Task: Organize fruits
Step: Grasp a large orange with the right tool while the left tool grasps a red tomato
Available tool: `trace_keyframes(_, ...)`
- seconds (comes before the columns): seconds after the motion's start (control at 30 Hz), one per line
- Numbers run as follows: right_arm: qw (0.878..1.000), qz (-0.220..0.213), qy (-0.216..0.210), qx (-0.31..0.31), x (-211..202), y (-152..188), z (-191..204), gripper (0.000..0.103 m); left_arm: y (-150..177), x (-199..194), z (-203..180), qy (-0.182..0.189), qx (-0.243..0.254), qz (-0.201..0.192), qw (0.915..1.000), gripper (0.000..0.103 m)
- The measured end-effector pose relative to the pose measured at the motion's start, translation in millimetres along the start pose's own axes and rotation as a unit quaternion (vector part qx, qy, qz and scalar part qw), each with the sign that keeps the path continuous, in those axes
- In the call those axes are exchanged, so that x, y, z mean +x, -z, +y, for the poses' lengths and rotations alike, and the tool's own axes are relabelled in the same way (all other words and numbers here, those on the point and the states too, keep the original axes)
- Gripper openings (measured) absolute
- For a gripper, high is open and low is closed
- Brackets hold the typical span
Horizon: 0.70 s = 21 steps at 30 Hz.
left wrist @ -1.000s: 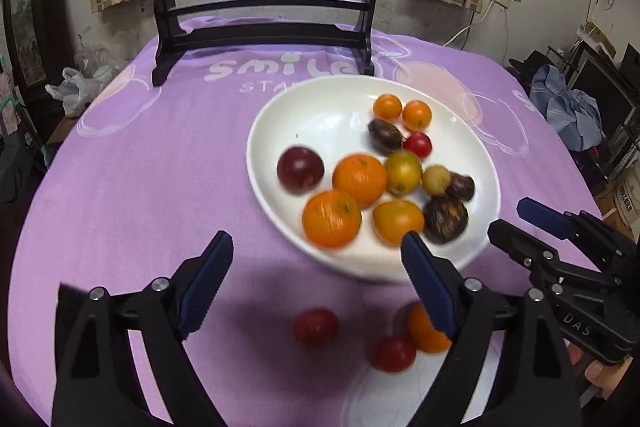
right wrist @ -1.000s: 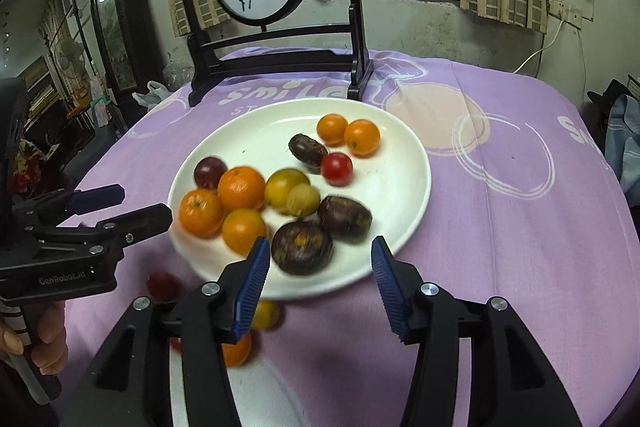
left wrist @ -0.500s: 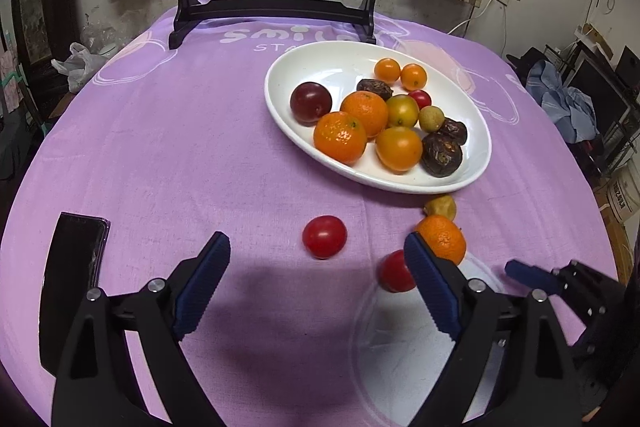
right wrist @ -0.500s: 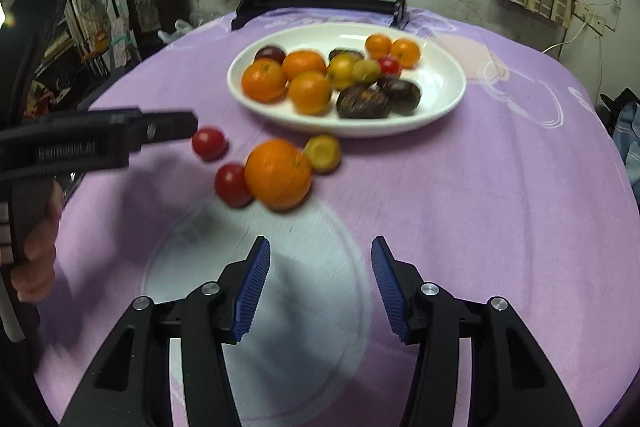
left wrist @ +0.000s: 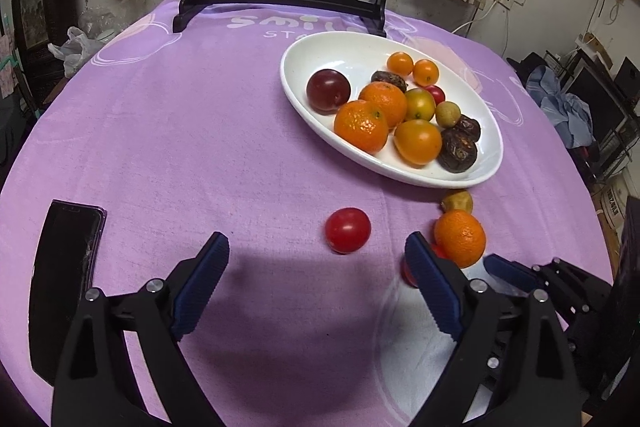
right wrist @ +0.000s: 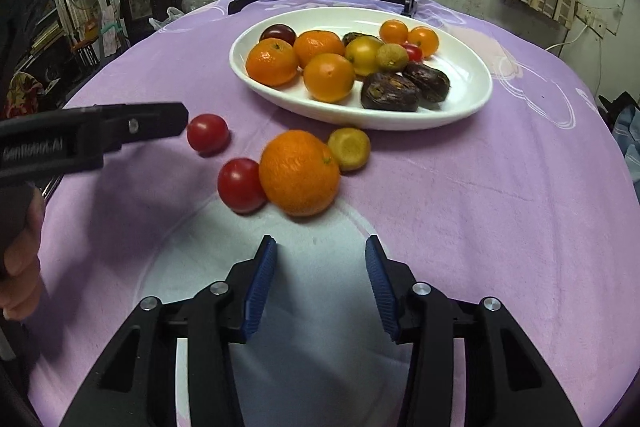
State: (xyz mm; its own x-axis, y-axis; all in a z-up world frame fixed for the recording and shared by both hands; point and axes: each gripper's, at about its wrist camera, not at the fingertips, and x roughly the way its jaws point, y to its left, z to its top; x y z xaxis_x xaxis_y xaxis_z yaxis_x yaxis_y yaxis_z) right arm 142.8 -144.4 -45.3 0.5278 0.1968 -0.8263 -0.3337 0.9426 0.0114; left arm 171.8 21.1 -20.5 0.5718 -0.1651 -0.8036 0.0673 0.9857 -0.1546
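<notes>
We are lining up on the 4 loose fruits just short of the white plate (right wrist: 460, 107): right gripper (right wrist: 320, 269), empty, jaws just narrowing, must straddle the orange (right wrist: 299, 173), while left gripper (left wrist: 316, 267), wide open and empty, takes the tomato (left wrist: 347, 229).

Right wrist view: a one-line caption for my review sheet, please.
Open right gripper, its fingers just narrowing, faces a loose orange, two tomatoes and a yellow fruit beside the plate.

Loose orange (right wrist: 299, 173), two red tomatoes (right wrist: 241, 185), yellow fruit (right wrist: 349, 148) on cloth beside fruit-filled white plate (right wrist: 472, 103)

A glossy white ceramic-looking plate (right wrist: 472, 99) sits on matt purple cloth (left wrist: 180, 131); the tomato (left wrist: 347, 229) skin shines smooth.
</notes>
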Motion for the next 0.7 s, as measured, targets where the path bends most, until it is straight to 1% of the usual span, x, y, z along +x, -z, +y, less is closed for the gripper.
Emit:
trace_keyframes(0.07,1.0,-0.001,0.004,0.0,3.6,-6.0,2.5,0.047,-0.1,1.1,1.3,-0.004,-0.002,0.002,1.0,0.088)
trace_keyframes(0.17,1.0,-0.003,0.007,-0.001,9.5,-17.1,5.1,0.047,-1.9,0.1,7.5,0.001,-0.018,0.003,0.9998,0.088)
trace_keyframes(0.33,1.0,-0.001,-0.002,0.013,18.4,-31.0,3.8,0.047,-5.1,2.1,14.1,-0.004,-0.027,0.005,0.9996,0.088)
trace_keyframes(0.4,1.0,-0.003,-0.011,0.019,19.1,-32.5,2.7,0.042,-5.2,4.3,15.3,-0.004,-0.029,0.008,0.9995,0.088)
trace_keyframes(0.6,0.999,-0.01,-0.035,0.039,5.3,-23.8,-6.5,0.041,-4.1,6.1,14.8,-0.008,-0.023,0.008,0.9997,0.088)
trace_keyframes(0.7,0.998,-0.022,-0.032,0.043,-13.9,-10.5,-15.9,0.041,-2.9,8.0,11.9,-0.014,-0.015,0.008,0.9998,0.088)
